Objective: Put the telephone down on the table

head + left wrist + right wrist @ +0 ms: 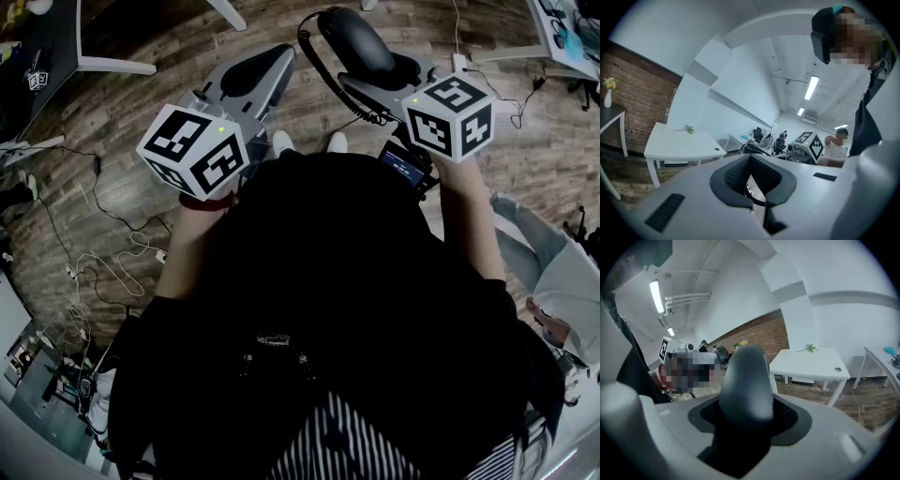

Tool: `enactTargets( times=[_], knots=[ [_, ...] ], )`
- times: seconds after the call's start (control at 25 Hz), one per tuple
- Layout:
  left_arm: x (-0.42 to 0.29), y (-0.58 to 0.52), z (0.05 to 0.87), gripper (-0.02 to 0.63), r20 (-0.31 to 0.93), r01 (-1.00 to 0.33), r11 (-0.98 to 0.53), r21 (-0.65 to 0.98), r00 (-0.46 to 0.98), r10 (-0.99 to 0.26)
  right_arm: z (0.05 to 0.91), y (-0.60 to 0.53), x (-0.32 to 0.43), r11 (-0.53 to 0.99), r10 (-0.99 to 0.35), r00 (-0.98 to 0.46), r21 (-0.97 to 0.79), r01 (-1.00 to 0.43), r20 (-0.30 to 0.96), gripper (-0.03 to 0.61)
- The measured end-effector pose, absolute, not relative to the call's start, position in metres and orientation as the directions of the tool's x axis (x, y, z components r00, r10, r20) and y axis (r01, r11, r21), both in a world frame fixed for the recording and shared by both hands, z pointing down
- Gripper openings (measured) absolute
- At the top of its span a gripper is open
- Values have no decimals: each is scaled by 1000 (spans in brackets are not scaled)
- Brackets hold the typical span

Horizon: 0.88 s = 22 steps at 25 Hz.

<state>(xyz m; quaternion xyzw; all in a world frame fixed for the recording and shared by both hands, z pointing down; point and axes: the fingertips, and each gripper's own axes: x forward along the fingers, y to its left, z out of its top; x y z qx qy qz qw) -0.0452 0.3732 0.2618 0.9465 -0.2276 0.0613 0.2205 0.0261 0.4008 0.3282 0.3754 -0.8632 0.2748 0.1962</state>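
Observation:
My right gripper (377,73) is shut on a black telephone handset (354,39), held in the air above the wooden floor. The handset's coiled cord (325,73) hangs down from its far end towards me. In the right gripper view the handset (744,380) stands up between the two black pads, which press on both its sides, with my right gripper (746,423) around it. To the left, at about the same height, my left gripper (251,77) is open and holds nothing. Through the gap of the left gripper (752,183) a piece of the coiled cord (757,202) shows.
A white table (813,363) with a small flower on it stands before a brick wall, and the left gripper view shows this white table (679,140) too. Cables (103,272) lie on the wooden floor at left. Another person (553,272) sits at right. A desk edge (562,37) is at top right.

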Motion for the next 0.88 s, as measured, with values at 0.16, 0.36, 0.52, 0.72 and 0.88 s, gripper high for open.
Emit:
enactTargets(
  times=[0.16, 0.36, 0.52, 0.72, 0.88],
  knots=[
    [-43, 374, 263, -2, 224, -464, -799, 384, 886, -407, 327, 400, 26, 573, -537, -645, -326, -752, 544, 273],
    [-39, 377, 265, -2, 235, -468, -801, 374, 883, -406, 326, 402, 26, 583, -529, -651, -324, -745, 544, 273],
    [-36, 380, 264, -2, 230, -470, -798, 376, 882, -411, 326, 405, 28, 592, -521, -661, -329, -735, 540, 273],
    [-30, 384, 262, -2, 224, -472, -799, 373, 881, -416, 322, 408, 32, 595, -518, -682, -354, -721, 516, 275],
    [-26, 389, 264, -2, 226, -474, -798, 372, 880, -417, 320, 411, 35, 594, -516, -697, -378, -710, 497, 275]
  ],
)
